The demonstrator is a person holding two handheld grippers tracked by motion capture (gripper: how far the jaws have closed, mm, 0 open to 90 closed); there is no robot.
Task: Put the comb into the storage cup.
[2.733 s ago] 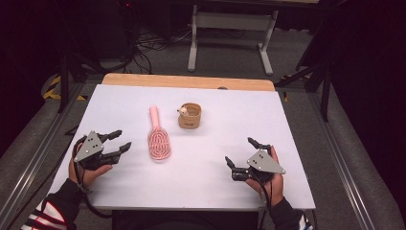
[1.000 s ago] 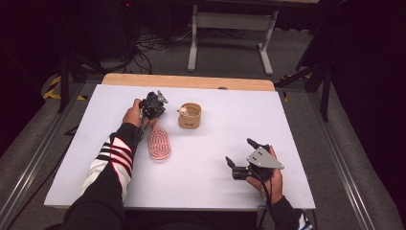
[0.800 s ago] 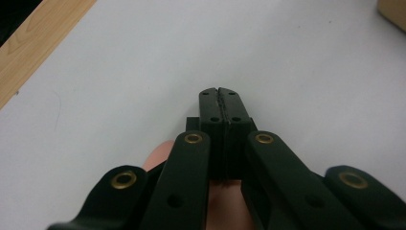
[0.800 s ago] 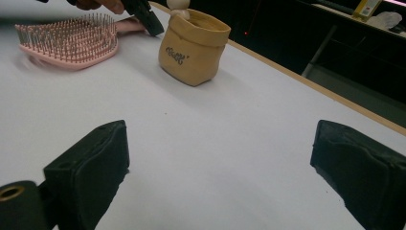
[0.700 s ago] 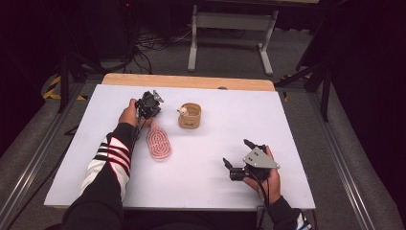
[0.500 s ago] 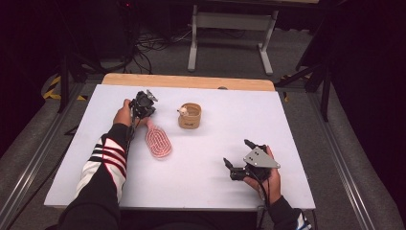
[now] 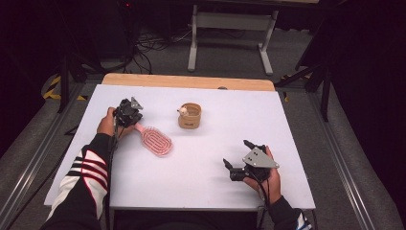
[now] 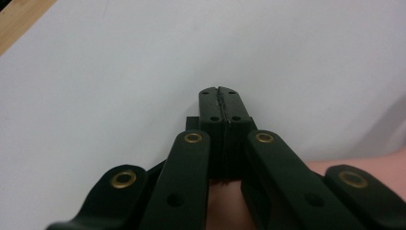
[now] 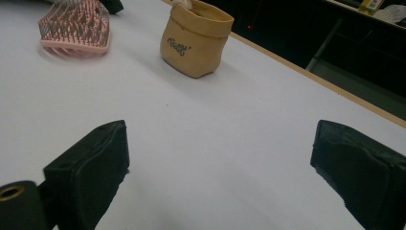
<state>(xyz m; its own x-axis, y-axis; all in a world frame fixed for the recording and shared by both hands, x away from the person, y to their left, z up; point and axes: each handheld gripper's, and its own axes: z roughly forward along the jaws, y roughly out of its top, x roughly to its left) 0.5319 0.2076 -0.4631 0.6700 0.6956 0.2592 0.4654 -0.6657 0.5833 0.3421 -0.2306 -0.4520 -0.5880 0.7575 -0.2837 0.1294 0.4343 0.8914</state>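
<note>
The left hand-held gripper (image 7: 128, 114) sits at about ten o'clock on the white surface (image 7: 201, 167), its jaws pinched on the handle of the pink hairbrush (image 7: 154, 140). In the left gripper view the jaws look pressed together, with the pink handle showing beneath them. The brush head lies toward the centre, bristles up, pointing to about four o'clock from the grip. The small tan pouch (image 7: 190, 115) stands upright just past the brush head, at about twelve o'clock of the middle, apart from the brush. The right hand-held gripper (image 7: 238, 160) rests at about five o'clock with its jaws spread wide and nothing between them.

The work in hand looks like moving the brush by its handle. To do it well, I would keep the pinch firm, since a thin handle can twist in the pads and let the heavy head droop. Lift the head clear before swinging it, so the bristles do not drag. Keep the swing away from the pouch, which would tip easily.
</note>
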